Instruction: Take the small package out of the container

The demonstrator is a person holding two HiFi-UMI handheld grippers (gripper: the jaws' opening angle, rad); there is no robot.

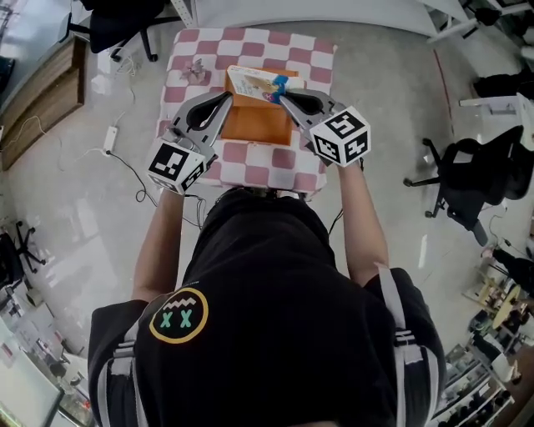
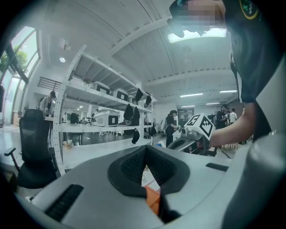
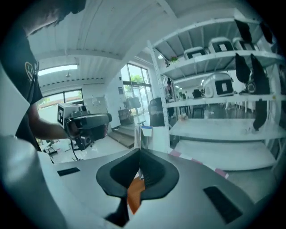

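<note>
An orange container (image 1: 259, 123) lies on the pink-and-white checked table (image 1: 310, 57). A small white package with coloured print (image 1: 253, 82) sticks out at the container's far end. My right gripper (image 1: 281, 96) is shut on the package's right corner. In the right gripper view the package (image 3: 146, 137) stands up from the closed right gripper (image 3: 139, 152), with orange (image 3: 134, 194) below. My left gripper (image 1: 227, 97) is at the container's far left corner. Its jaws meet in the left gripper view (image 2: 144, 150), with the container's orange (image 2: 153, 199) showing in the gap behind the tips.
A small crumpled item (image 1: 198, 68) lies on the cloth at the far left. A power strip with cable (image 1: 110, 138) is on the floor to the left. Office chairs stand at right (image 1: 467, 175) and at the far left (image 1: 125, 25). Shelving (image 3: 214, 89) stands nearby.
</note>
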